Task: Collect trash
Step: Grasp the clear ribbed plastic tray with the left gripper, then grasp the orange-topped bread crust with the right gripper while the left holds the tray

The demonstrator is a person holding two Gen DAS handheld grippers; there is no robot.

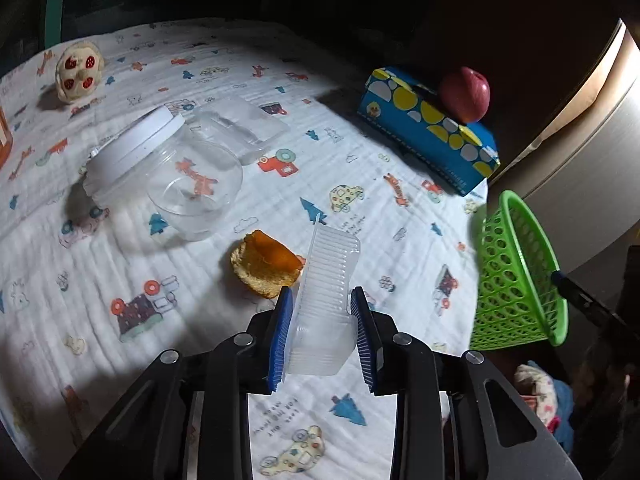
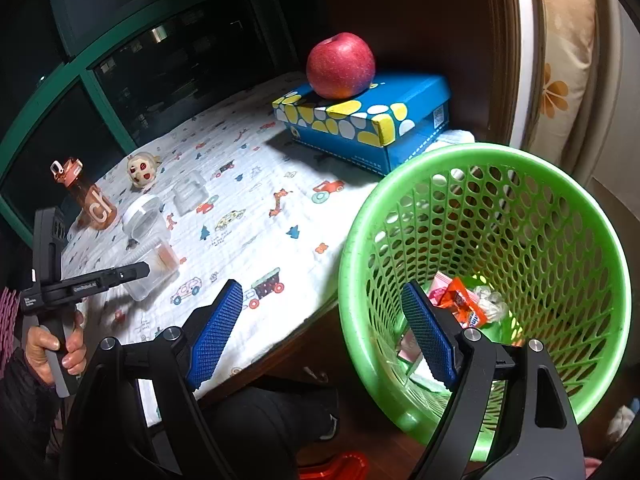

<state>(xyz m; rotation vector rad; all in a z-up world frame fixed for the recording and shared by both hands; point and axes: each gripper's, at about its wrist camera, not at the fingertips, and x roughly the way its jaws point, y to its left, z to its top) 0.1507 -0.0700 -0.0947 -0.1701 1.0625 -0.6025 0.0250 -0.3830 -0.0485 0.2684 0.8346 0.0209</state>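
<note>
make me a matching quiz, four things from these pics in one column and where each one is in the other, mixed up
Things:
1. apple
2. ribbed clear tray
3. orange peel
4. snack wrappers

Places:
A. lying on the printed cloth
B. in the green basket
C. on the blue box
D. clamped in the left claw

Pairs: 1-C, 2-D, 3-A, 4-B

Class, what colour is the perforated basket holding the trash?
Bright green; the basket shows best in the right wrist view.
</note>
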